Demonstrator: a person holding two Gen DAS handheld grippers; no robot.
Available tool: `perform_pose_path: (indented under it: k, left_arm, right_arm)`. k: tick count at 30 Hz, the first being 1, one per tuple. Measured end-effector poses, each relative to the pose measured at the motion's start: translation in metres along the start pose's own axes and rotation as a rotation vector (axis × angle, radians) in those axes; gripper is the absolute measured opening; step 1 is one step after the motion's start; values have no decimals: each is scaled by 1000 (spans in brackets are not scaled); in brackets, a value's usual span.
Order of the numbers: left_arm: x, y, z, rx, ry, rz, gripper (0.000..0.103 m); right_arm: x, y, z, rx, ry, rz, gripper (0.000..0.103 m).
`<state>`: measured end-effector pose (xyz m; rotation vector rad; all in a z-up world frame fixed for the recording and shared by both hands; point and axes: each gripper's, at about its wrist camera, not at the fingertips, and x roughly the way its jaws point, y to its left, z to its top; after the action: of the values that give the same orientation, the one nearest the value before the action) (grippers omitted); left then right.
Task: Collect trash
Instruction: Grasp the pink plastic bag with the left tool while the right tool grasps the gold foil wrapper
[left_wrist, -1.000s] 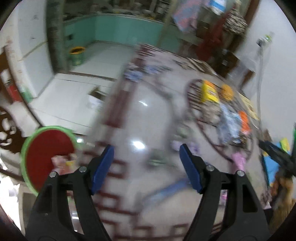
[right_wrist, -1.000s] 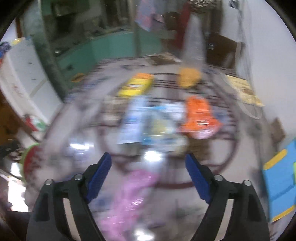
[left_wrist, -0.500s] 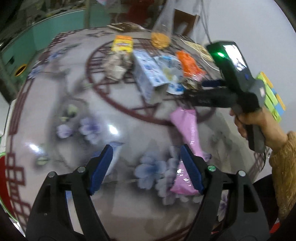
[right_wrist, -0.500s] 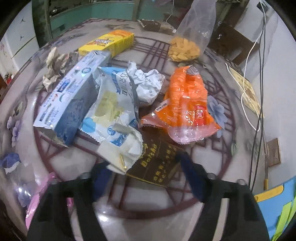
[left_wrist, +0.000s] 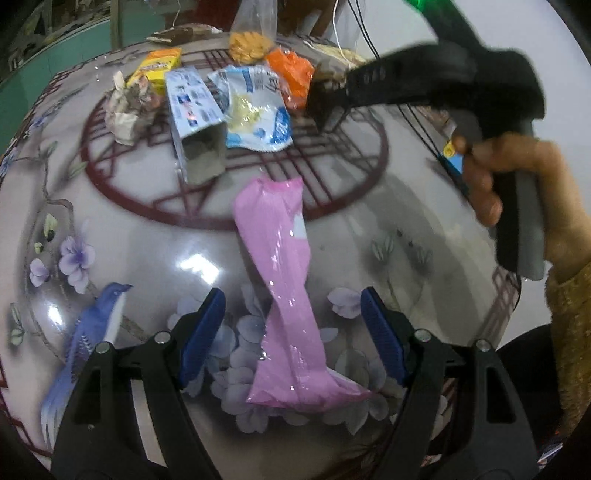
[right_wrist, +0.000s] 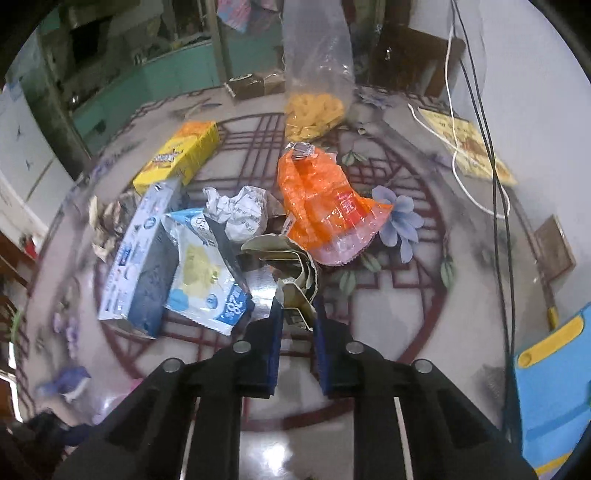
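Note:
A long pink plastic bag (left_wrist: 280, 258) lies on the glossy flowered table (left_wrist: 110, 229). My left gripper (left_wrist: 291, 299) hovers open over its near end, one blue finger on either side, not touching it. A pile of trash sits farther back: a blue-and-white carton (right_wrist: 140, 254), a blue-and-white pouch (right_wrist: 207, 273), crumpled paper (right_wrist: 240, 210), an orange wrapper (right_wrist: 321, 206) and a yellow box (right_wrist: 181, 155). My right gripper (right_wrist: 297, 314) is closing on a dark gold wrapper (right_wrist: 291, 266), which buckles upward between the pads. A hand holds that gripper (left_wrist: 325, 103) in the left wrist view.
A clear bag of yellow snacks (right_wrist: 314, 110) stands at the back of the table. White and black cables (right_wrist: 461, 158) run over the right side near a yellow sheet (right_wrist: 469, 144). A blue-and-yellow object (right_wrist: 550, 384) lies at the right edge.
The left gripper swung from the table's edge to above the pink bag. The right gripper came down to the dark gold wrapper and its jaws went from wide to pinched on it.

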<state>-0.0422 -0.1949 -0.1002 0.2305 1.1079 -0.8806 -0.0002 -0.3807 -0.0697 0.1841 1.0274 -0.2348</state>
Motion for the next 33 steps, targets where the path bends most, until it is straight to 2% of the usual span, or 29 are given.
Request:
perform_pose_path:
  k: [5, 10, 22, 27, 29, 33]
  left_arm:
    - [4, 6, 1, -44, 8, -6, 73]
    - [-1, 17, 2, -93, -5, -19, 73]
    - [0, 11, 4, -82, -18, -13, 73]
    - [1, 16, 5, -119, -17, -17, 73]
    - [3, 19, 6, -133, -15, -19, 70]
    - [6, 21, 5, -142, -4, -31, 52]
  right_arm:
    - [-15, 5, 1, 17, -29, 53, 16]
    - [-26, 15, -2, 4, -57, 61, 16]
    - [-28, 23, -5, 2, -63, 73, 16]
    - [-25, 23, -6, 3, -52, 72, 16]
    - [-24, 23, -6, 4, -48, 73, 16]
    - [-24, 22, -6, 3, -49, 67, 16]
